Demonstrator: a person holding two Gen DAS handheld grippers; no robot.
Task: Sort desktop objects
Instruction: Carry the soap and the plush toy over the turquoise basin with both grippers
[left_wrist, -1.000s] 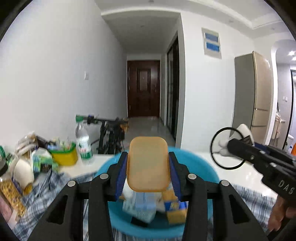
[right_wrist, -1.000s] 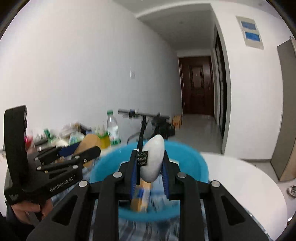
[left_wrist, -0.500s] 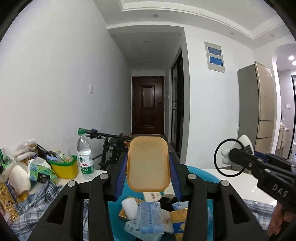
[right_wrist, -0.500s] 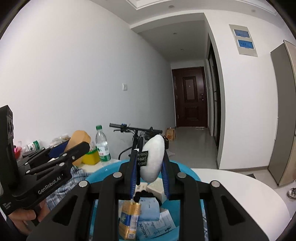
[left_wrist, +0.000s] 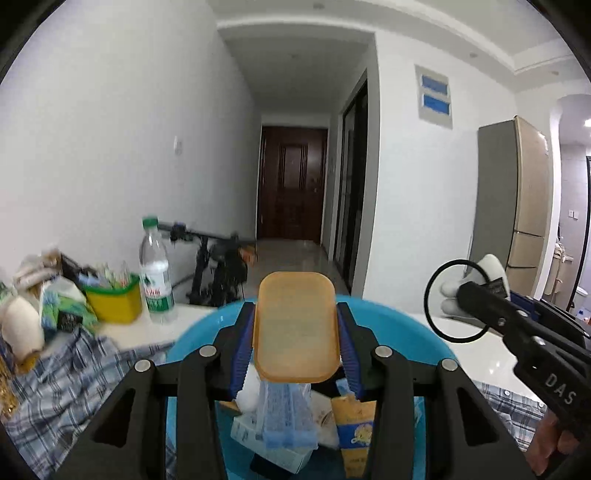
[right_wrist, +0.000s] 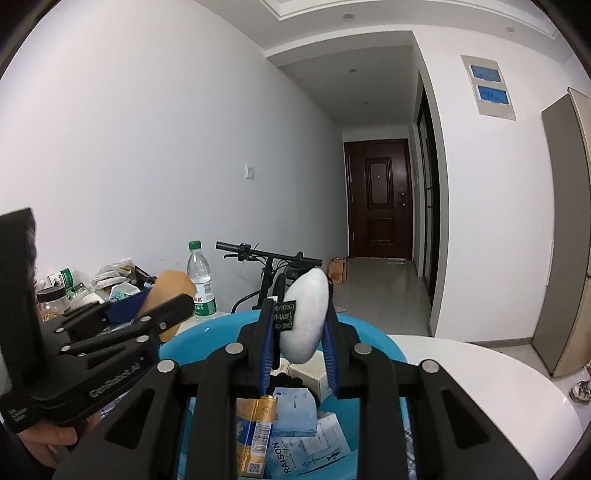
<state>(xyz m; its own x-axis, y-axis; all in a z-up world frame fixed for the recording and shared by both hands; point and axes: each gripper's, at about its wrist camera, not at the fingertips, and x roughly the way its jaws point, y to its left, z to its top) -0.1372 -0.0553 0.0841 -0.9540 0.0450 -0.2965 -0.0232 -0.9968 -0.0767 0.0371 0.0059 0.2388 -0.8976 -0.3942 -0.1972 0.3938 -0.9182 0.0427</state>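
The orange lid (left_wrist: 297, 326) sits upright between the blue pads of the left gripper (left_wrist: 295, 339), clamped across its two long edges and held above the blue basin (left_wrist: 413, 332). It looks like thin moulded plastic: light and stiff, but smooth, so I judge the hold across the edges to be the right one (a pinch on the flat faces would likely slip). The right gripper (right_wrist: 297, 345) is closed on a white padded pouch (right_wrist: 304, 319) with a black label, also held over the basin; a black ring hangs from it in the left wrist view. The pouch looks soft and light, so it should squash rather than slide, and a grip around its middle seems safest. Inside the basin lie packets, a yellow tube (right_wrist: 255, 435) and small boxes. Beyond the basin, on the left, stand a water bottle (left_wrist: 157, 273) and a yellow tub (left_wrist: 112, 301) among loose clutter, with a checked cloth (left_wrist: 66, 373) under them.
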